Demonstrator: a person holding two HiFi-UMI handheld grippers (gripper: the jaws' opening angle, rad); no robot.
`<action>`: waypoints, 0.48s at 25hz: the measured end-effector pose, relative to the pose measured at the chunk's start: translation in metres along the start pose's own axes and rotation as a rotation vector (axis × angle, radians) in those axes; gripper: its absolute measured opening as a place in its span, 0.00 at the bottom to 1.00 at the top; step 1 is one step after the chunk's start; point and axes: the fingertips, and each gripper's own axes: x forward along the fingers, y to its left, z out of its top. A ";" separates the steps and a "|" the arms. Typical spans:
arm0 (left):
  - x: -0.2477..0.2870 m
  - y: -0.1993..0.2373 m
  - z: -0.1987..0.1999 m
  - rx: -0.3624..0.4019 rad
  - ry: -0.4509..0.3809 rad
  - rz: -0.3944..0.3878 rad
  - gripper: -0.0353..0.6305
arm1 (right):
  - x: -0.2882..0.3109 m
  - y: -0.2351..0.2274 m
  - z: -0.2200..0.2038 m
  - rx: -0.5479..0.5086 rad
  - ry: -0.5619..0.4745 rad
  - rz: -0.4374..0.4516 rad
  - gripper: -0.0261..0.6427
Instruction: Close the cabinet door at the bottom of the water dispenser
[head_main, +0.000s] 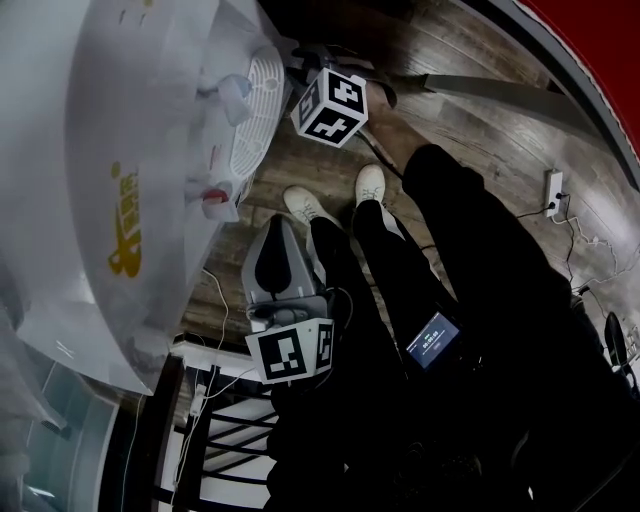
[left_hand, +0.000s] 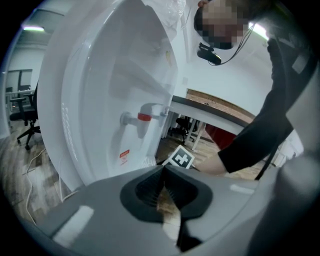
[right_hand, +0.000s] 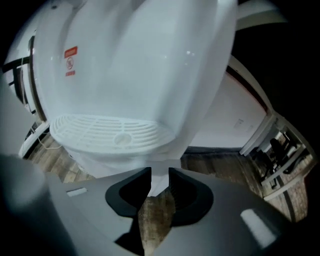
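The white water dispenser fills the left of the head view, with its slotted drip tray and a red tap. My right gripper is open and empty, pointing at the dispenser's lower body just under the drip tray. Its marker cube sits beside the tray. I cannot make out the cabinet door's edge. My left gripper is held back and higher, its tips touching with nothing between them. It faces the dispenser and the red tap.
The person's legs and white shoes stand on the wooden floor next to the dispenser. A power strip with cables lies at the right. A black rack stands near the bottom left. An office chair and a table are further off.
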 end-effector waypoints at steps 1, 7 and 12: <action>0.001 0.000 -0.001 0.001 0.001 0.002 0.06 | -0.002 -0.004 0.001 0.032 -0.004 -0.011 0.20; 0.002 0.004 0.002 0.031 0.019 0.012 0.06 | -0.037 -0.018 0.000 0.158 -0.077 -0.070 0.19; 0.003 0.008 0.011 0.092 0.023 0.050 0.06 | -0.108 -0.025 0.003 0.310 -0.222 -0.177 0.14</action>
